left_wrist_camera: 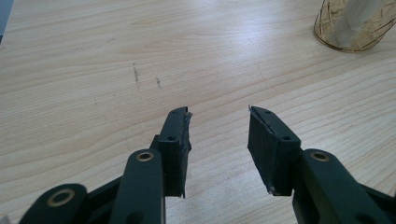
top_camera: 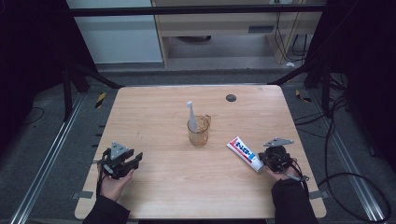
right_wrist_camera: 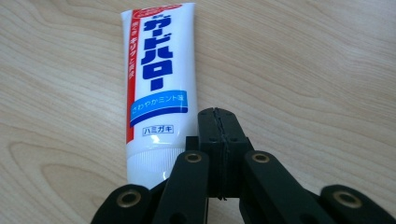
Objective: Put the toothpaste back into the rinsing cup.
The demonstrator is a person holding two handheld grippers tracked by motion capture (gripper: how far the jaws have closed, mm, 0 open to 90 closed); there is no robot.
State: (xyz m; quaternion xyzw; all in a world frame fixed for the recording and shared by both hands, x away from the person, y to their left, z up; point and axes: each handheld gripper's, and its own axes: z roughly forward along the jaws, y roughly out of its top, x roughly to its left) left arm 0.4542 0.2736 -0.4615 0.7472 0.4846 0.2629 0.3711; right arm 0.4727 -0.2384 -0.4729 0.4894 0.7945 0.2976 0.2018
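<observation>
Right now I'm parking the right gripper (right_wrist_camera: 219,112), jaws shut on nothing, beside the toothpaste (right_wrist_camera: 156,88) at lower right, prob. lining up a grab; left gripper (left_wrist_camera: 218,122) idling open w/ nothing.

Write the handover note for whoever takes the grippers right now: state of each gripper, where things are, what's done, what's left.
Left gripper: open, empty, low over bare table at the near left.
Right gripper: jaws shut, holding nothing, right beside the cap end of the toothpaste tube.
Toothpaste tube: lying flat at the near right, cap toward the person.
Glass cup: upright mid-table, toothbrush standing in it.
Done: nothing visibly handled yet.
Left: probably open the right gripper and grasp the tube.
</observation>
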